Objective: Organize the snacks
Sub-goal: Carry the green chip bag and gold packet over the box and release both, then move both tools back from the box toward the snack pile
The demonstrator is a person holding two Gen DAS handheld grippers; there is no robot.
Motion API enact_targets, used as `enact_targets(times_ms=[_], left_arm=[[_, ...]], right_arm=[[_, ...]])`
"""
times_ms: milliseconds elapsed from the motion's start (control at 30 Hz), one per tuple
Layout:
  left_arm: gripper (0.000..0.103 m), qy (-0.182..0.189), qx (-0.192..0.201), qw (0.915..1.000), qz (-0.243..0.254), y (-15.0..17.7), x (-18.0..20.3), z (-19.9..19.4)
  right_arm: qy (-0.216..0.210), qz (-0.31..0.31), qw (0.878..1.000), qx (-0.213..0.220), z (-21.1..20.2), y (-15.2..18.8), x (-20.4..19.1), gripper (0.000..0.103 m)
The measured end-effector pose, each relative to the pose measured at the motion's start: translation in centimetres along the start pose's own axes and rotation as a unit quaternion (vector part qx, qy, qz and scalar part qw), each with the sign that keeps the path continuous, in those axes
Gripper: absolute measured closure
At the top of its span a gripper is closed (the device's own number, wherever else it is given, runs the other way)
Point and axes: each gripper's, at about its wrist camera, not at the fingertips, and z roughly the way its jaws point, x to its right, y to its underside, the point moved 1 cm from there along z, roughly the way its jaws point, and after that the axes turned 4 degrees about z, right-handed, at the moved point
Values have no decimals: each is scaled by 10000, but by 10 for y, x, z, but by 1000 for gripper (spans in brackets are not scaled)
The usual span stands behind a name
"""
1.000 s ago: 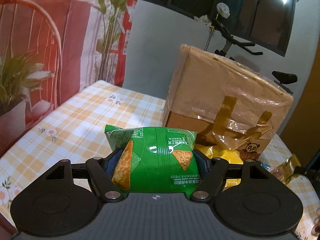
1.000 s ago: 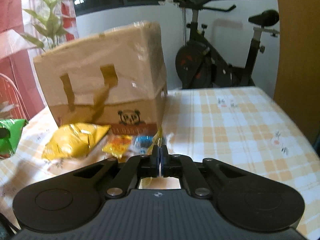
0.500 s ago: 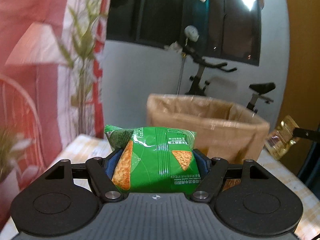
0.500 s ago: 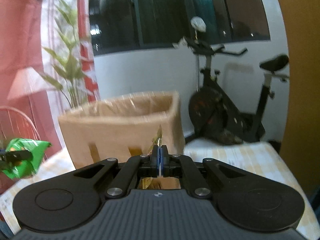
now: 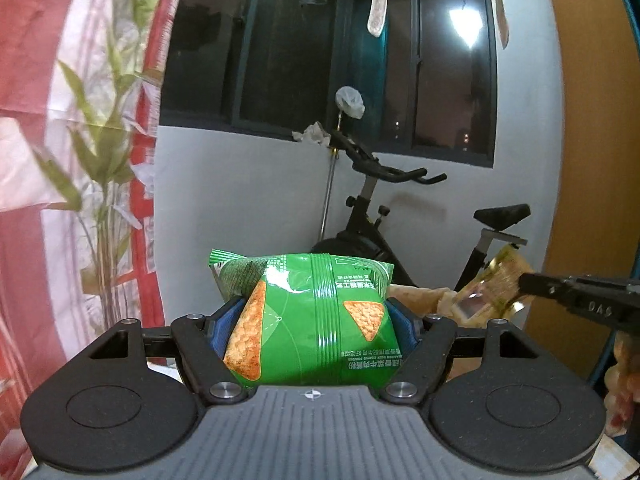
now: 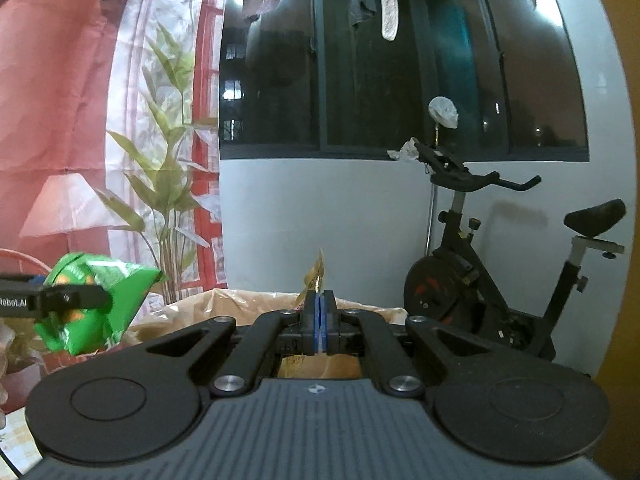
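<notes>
Left gripper (image 5: 310,316): jaws spread wide, blue pads clamping both sides of a held packet. Right gripper (image 6: 319,312): jaws pressed together, pinching a thin wrapper edge, pointing nearly level.

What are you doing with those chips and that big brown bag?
A person is tidying snacks with two hand-held grippers. The left gripper is clamped on a puffy green chip bag, held up in the air. The right gripper is pinched shut on the edge of a small gold snack packet. Both are raised near the open top of the brown paper bag. Nothing has been dropped in yet.
</notes>
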Motion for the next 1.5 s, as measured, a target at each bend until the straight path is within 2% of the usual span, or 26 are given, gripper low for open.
enact_targets(times_ms=[133, 367, 633, 667, 733, 800, 900, 967, 1100, 1233, 1400, 1500], left_arm=[[27, 1, -149, 9999, 70, -4, 5, 33], [26, -14, -431, 9990, 140, 1, 4, 69], [21, 150, -676, 9976, 97, 13, 1, 77], [20, 145, -704, 9974, 58, 12, 0, 77], [20, 137, -728, 9972, 1, 12, -3, 73], [20, 124, -723, 9973, -12, 12, -5, 67], [20, 139, -708, 9974, -14, 12, -8, 56], [20, 186, -708, 9973, -17, 13, -9, 48], [20, 198, -726, 9972, 11, 17, -12, 31], [20, 194, -739, 9971, -25, 22, -17, 15], [20, 209, -758, 9969, -84, 32, -21, -5], [20, 186, -781, 9967, -112, 39, -21, -16]], right_arm=[[30, -2, 9997, -231, 37, 5, 3, 102], [174, 7, 9973, -711, 78, 26, 12, 102], [271, 36, 9938, -1075, 82, 48, 21, 99], [254, 50, 9939, -1071, 80, 48, 21, 96], [234, 100, 9942, -1040, 76, 47, 21, 82], [174, 117, 9948, -993, 71, 47, 20, 60], [24, 141, 9955, -935, 62, 49, 19, 39], [-11, 197, 9953, -947, 56, 50, 18, 35], [-126, 420, 9953, -861, 41, 52, 15, 20], [-113, 561, 9955, -749, 25, 50, 11, 17], [-108, 657, 9961, -586, 6, 51, 3, 5], [-160, 745, 9959, -489, -6, 56, 0, 4]])
